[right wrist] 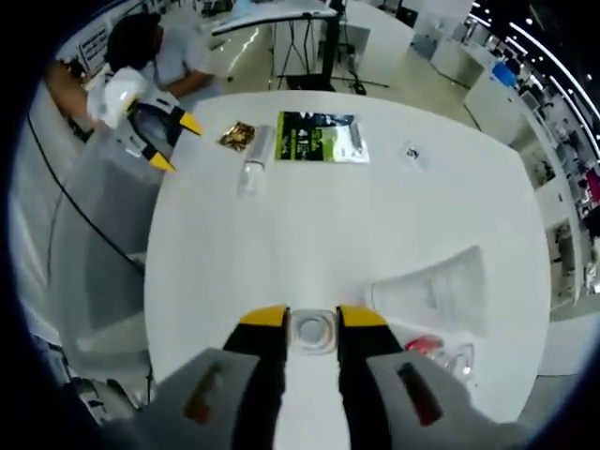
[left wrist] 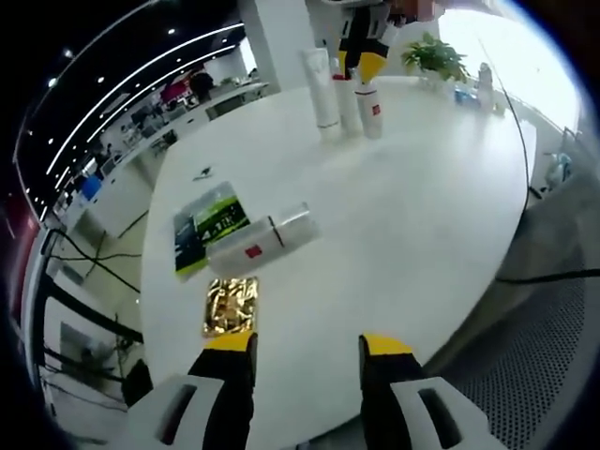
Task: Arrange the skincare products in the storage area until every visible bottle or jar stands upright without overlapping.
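A: Which step is in hand now?

B: I think the right gripper (right wrist: 311, 317) is setting one bottle upright. Its jaws pinch a white bottle (right wrist: 310, 333) from both sides, just under the clear cap. In the left gripper view this bottle (left wrist: 348, 98) stands at the far side of the white table (left wrist: 422, 216), between a tall white tube (left wrist: 322, 87) and a bottle with a red mark (left wrist: 371, 105), and the right gripper (left wrist: 360, 64) is on it from above.

A: And the left gripper?

B: The left gripper (left wrist: 307, 345) hovers over the near edge of the table, jaws spread, holding nothing. Ahead of it one long white bottle (left wrist: 260, 242) lies flat, its end resting on a green packet (left wrist: 208, 225). A gold packet (left wrist: 231, 305) lies just beside.

A: So what does the next move call for?

B: In my judgement, the right gripper must release without tipping the neighbours, because they stand very close. Then the lying bottle needs a grip near its middle, a lift off the packet, and a turn to upright
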A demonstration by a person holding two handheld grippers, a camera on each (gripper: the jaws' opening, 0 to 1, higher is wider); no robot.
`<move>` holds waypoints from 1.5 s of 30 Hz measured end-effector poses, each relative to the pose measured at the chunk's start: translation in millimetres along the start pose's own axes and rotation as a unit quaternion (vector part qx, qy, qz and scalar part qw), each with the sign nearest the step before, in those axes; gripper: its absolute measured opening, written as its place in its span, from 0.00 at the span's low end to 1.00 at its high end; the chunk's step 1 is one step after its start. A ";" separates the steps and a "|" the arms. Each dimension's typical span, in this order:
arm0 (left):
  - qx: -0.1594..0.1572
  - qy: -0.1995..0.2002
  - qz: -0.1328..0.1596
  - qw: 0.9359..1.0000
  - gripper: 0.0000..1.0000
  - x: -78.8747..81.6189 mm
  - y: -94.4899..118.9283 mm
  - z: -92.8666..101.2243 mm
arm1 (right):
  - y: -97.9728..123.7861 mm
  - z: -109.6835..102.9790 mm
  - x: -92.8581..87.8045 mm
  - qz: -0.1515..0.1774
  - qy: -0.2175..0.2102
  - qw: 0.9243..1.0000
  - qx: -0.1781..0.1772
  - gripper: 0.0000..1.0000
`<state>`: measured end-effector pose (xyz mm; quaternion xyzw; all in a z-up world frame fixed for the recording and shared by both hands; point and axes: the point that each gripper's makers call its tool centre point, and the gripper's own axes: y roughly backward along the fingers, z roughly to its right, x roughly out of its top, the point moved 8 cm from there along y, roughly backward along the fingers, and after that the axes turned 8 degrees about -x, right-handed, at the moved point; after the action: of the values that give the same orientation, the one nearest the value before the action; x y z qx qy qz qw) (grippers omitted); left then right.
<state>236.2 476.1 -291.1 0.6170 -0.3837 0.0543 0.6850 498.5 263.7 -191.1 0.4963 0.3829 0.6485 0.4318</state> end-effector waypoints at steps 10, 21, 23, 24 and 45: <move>0.000 0.008 0.000 1.000 0.45 -0.6 -0.2 -0.5 | -8.8 14.8 -0.5 0.016 -0.026 0.999 -0.011 0.19; 0.005 0.018 0.008 1.000 0.44 -0.1 0.4 -2.6 | -24.4 15.2 0.4 0.023 -0.001 0.999 -0.027 0.19; 0.006 0.017 0.008 1.000 0.44 0.0 0.5 -2.7 | -25.0 17.1 1.8 0.028 0.002 0.999 -0.032 0.20; 0.006 0.018 0.008 1.000 0.44 0.0 0.6 -2.9 | -25.9 18.5 3.4 0.030 0.000 0.999 -0.036 0.20; 0.007 0.011 0.001 1.000 0.41 -0.7 0.7 -2.8 | -31.3 28.3 1.4 0.032 0.035 0.997 -0.061 0.21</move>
<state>236.6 479.1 -290.8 0.6207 -0.3760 0.0648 0.6849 531.5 277.4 -213.6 0.4580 0.3410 0.7013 0.4268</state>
